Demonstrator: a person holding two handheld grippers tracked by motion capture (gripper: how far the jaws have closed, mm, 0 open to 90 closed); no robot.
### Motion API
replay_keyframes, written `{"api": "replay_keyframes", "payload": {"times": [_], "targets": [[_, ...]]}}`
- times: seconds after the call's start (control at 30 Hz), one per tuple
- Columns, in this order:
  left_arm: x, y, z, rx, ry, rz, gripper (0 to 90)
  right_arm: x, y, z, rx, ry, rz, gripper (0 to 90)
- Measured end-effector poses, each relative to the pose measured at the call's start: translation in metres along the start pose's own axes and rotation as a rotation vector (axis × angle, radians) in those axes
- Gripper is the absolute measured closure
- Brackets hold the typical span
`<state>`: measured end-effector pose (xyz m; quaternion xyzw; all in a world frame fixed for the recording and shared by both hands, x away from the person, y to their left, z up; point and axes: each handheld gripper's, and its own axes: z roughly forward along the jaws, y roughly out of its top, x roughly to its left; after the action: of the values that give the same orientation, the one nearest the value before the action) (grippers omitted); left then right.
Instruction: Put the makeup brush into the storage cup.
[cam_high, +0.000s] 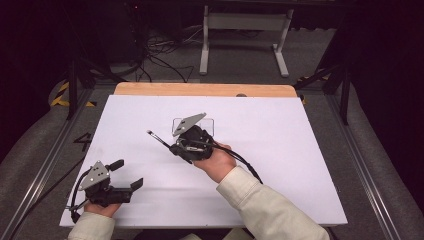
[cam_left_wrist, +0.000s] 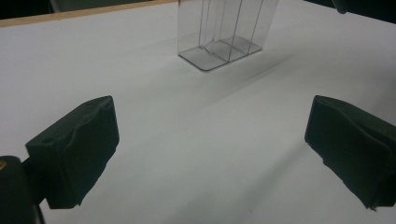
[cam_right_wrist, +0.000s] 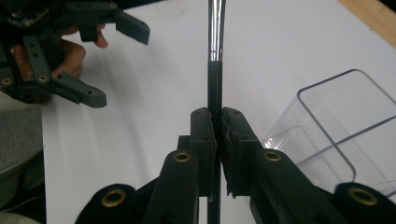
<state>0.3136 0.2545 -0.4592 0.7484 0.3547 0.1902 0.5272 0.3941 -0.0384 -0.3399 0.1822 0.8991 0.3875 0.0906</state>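
The right hand-held gripper (cam_right_wrist: 217, 140) pinches a thin brush (cam_right_wrist: 215, 70) upright, just beside the clear holder (cam_right_wrist: 327, 126).

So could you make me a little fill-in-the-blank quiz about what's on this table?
1. The right gripper is shut on a thin black ____ with a metal collar.
2. The jaws of the left gripper stand ____, with nothing between them.
3. The clear holder stands on the ____ board.
4. In the high view the brush points toward the picture's ____ side.

Missing words: brush; open; white; left
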Motion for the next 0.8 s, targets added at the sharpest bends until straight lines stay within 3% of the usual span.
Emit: {"api": "replay_keyframes", "payload": {"times": [0.33,0.53,0.8], "targets": [[0.0,0.0,0.0,0.001,0.001,0.001,3.6,-0.009,-0.014,-0.013,-0.165,0.007,0.036,83.7],[0.0,0.0,0.0,0.0,0.001,0.003,3.6,-0.012,-0.026,-0.015,-0.283,-0.023,0.019,83.7],[-0.001,0.0,0.0,0.002,0.001,0.002,3.6,-0.016,-0.037,-0.018,-0.387,-0.041,0.014,83.6]]}}
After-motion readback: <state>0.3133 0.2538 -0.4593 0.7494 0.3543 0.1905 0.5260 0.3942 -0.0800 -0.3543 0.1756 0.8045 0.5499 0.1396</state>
